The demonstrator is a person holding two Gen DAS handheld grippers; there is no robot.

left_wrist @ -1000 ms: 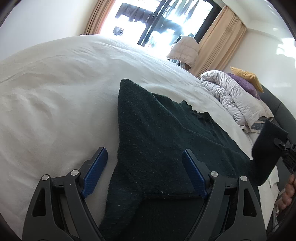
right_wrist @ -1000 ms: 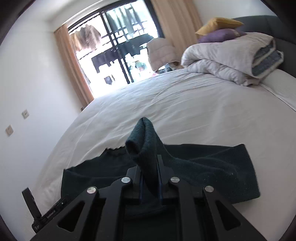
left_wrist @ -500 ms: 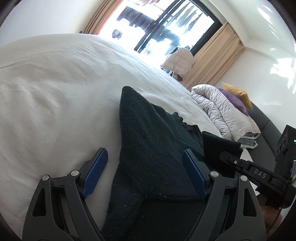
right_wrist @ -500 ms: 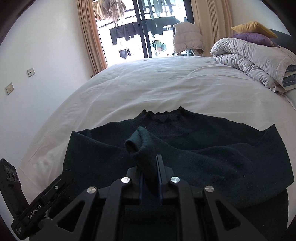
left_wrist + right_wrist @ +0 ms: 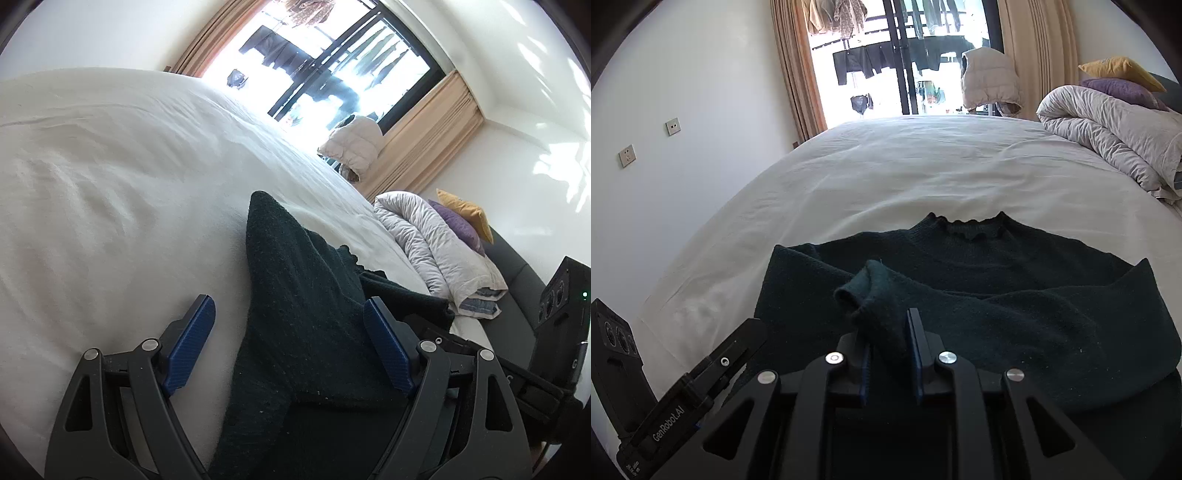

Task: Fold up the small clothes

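White bed point(image 5: 923, 166) bears dark sweater point(image 5: 1015, 295); right gripper point(image 5: 888, 341) pinches its cuff, left gripper point(image 5: 291, 347) gapes empty.

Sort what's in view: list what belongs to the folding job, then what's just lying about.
Belongs to the job:
dark green sweater
sleeve cuff, pinched in the right gripper
left gripper, open over the sweater
white bed sheet, the folding surface

Lying about:
rolled grey duvet
purple pillow
yellow pillow
puffer jacket
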